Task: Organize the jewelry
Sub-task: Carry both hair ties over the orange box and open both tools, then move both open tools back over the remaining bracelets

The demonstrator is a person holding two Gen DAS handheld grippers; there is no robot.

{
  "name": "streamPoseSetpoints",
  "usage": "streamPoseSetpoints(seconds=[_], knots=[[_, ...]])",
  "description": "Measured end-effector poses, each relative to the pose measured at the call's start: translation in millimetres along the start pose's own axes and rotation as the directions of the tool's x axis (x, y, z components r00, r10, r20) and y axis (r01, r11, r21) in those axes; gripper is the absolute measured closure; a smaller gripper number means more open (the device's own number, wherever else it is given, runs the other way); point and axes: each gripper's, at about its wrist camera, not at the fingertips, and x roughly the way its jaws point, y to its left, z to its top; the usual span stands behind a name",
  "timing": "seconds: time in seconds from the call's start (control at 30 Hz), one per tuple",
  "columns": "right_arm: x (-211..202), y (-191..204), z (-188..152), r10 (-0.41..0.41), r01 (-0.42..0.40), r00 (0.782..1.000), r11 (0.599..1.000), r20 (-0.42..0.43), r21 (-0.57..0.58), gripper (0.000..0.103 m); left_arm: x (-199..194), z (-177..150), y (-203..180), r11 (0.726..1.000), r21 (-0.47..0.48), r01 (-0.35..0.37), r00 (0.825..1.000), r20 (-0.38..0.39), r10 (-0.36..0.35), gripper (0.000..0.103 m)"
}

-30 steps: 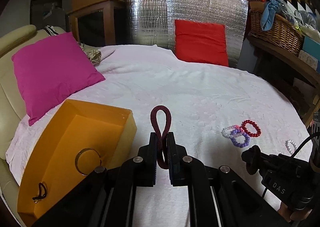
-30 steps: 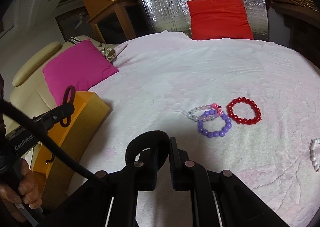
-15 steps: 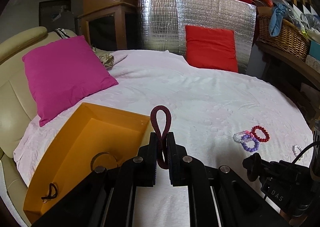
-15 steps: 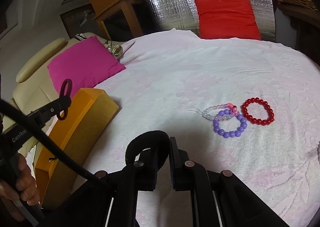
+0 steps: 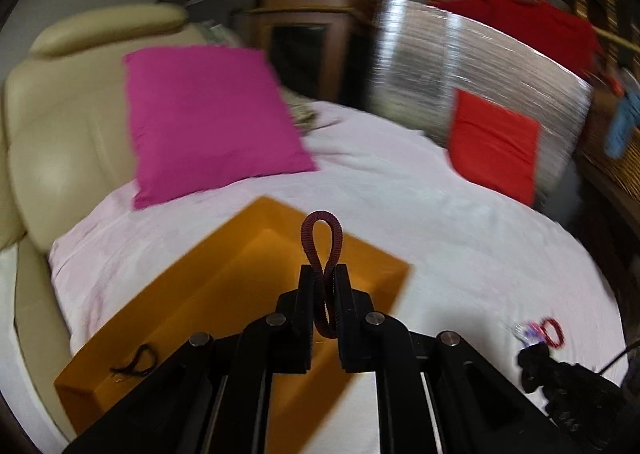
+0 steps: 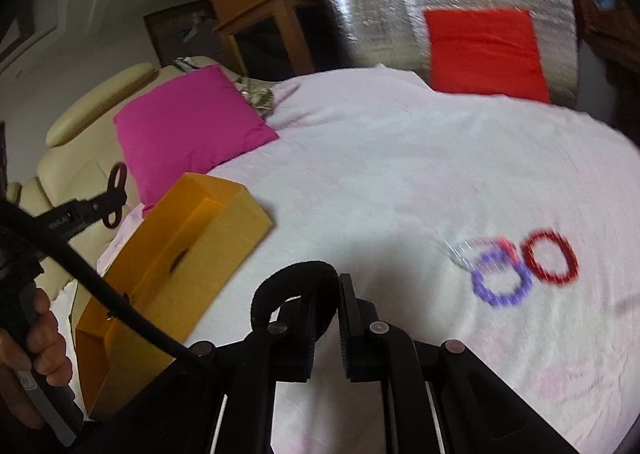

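My left gripper (image 5: pixel 323 278) is shut on a dark red coiled band (image 5: pixel 322 232), whose loop stands up above the open orange box (image 5: pixel 168 294). A small black item (image 5: pixel 134 362) lies in the box. My right gripper (image 6: pixel 325 286) is shut on a black fabric band (image 6: pixel 294 278) over the white cloth, right of the orange box (image 6: pixel 172 266). The left gripper with the red band (image 6: pixel 114 193) also shows in the right wrist view, beside the box. A purple bead bracelet (image 6: pixel 502 282), a red one (image 6: pixel 550 256) and a clear-pink one (image 6: pixel 486 248) lie on the cloth.
A round table under a white cloth (image 5: pixel 460 221). A magenta cushion (image 5: pixel 208 117) on a cream sofa (image 5: pixel 52 141) at left. A red cushion (image 5: pixel 494 145) against a silver foil panel (image 5: pixel 432 65) at the back. A wicker basket (image 5: pixel 612 149) at right.
My left gripper has swung left with the red band, from beside the box to over it. My right gripper has also drifted left toward the box. Both views are motion-blurred.
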Motion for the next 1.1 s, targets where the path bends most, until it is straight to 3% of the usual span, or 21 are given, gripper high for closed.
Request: streamPoseSetpoints(seconds=[0.23,0.5,0.63,0.67,0.7,0.83,1.1], knots=[[22,64,40,0.087,-0.086,0.996,0.992,-0.001,-0.092,0.092,26,-5,63,0.981,-0.153,-0.122,0.988,-0.115,0.105,0.093],[81,110,64,0.133,-0.142,0.986,0.986,-0.105,-0.089,0.092,50,-18,80,0.959,-0.189,-0.209,0.956,-0.245,0.16,0.093],[109,124,64,0.103,-0.119,0.981,0.988,-0.163,-0.096,0.089,55,-21,80,0.95,-0.187,-0.25,0.94,-0.282,0.192,0.064],[113,125,64,0.094,-0.111,0.981,0.989,-0.168,-0.098,0.089,55,-22,79,0.947,-0.188,-0.26,0.937,-0.288,0.2,0.053],[120,126,64,0.076,-0.095,0.98,0.991,-0.183,-0.096,0.089,55,-22,77,0.947,-0.186,-0.261,0.936,-0.289,0.202,0.048],[127,119,69,0.07,-0.08,0.981,0.996,-0.179,-0.046,0.083,55,-22,75,0.945,-0.169,-0.279,0.933,-0.282,0.225,0.04],[104,98,79,0.125,-0.12,0.987,0.991,-0.104,0.052,0.077,55,-20,72,0.94,-0.149,-0.308,0.93,-0.256,0.264,0.039]])
